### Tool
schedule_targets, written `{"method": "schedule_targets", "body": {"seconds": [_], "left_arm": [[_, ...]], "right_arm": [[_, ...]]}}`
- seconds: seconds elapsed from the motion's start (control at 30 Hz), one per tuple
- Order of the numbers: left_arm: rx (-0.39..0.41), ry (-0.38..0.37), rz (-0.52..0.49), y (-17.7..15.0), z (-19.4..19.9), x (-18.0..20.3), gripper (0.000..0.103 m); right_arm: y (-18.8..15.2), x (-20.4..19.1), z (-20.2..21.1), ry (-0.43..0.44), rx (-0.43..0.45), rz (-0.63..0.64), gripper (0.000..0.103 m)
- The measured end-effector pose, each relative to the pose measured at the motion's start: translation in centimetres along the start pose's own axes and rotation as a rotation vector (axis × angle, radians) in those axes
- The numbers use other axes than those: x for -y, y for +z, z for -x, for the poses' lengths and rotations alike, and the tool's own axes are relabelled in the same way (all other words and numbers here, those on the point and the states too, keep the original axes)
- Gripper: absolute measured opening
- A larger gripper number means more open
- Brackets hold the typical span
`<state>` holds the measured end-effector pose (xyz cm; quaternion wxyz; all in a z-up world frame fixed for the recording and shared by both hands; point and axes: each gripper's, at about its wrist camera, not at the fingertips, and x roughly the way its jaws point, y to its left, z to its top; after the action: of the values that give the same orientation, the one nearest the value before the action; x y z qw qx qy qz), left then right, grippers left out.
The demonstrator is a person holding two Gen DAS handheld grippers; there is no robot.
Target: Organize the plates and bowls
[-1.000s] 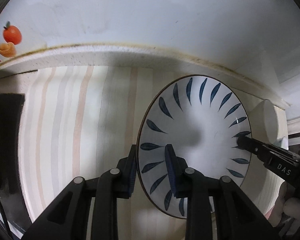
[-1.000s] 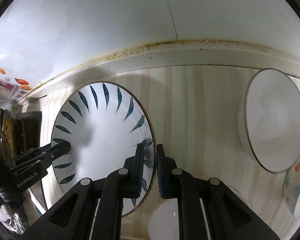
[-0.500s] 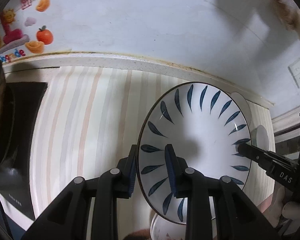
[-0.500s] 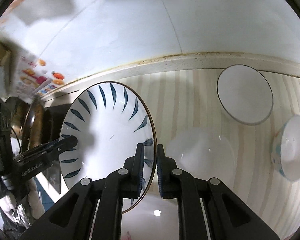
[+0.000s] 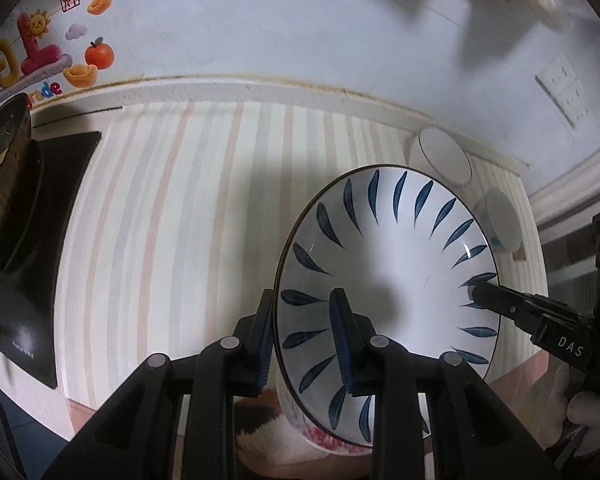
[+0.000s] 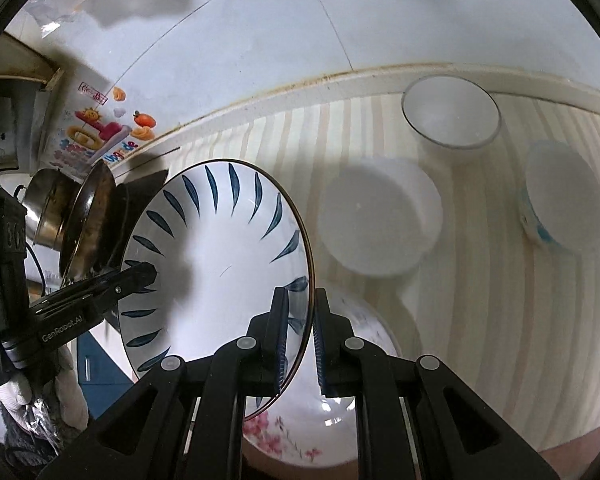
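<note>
A white plate with blue leaf marks [image 5: 396, 280] hangs above the striped counter, held by both grippers on opposite rims. My left gripper [image 5: 304, 344] is shut on its left rim. My right gripper [image 6: 300, 340] is shut on its right rim [image 6: 306, 280]; the plate [image 6: 220, 256] fills the left of the right wrist view. Under it lies a plate with pink flowers [image 6: 340, 420], partly hidden. A white bowl [image 6: 380, 220], a grey-rimmed bowl [image 6: 452, 114] and a blue-patterned bowl [image 6: 560, 204] stand beyond.
A black stove top [image 5: 40, 240] with a dark pan [image 5: 0, 184] lies at the left. A metal pot [image 6: 52, 208] stands by the pan. The white wall with a fruit sticker [image 5: 40, 56] runs behind the counter. The counter's front edge [image 5: 80, 412] is close below.
Both grippers have risen and pulled back with the blue-leaf plate. More of the counter, the stove and several bowls have come into view.
</note>
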<state>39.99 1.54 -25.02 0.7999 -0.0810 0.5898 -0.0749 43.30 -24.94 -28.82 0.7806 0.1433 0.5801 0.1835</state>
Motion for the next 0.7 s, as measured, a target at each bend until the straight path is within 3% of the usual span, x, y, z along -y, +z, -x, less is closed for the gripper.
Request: {"method": "schedule_targets", "body": {"seconds": [0.43,0.7], "left_arm": [[-0.141,0.052,-0.049,-4.5,-6.2,2.3,0.024],[-0.195,0.063,-0.044,-5.6,-8.6,2.5,0.025]], "right_arm": [[-6.7,4.6,-3.1,-0.035,-0.099,-0.048,0.013],[-8.4,6.6,-5.6,-0.039,-0.143,-0.078,0.013]]}}
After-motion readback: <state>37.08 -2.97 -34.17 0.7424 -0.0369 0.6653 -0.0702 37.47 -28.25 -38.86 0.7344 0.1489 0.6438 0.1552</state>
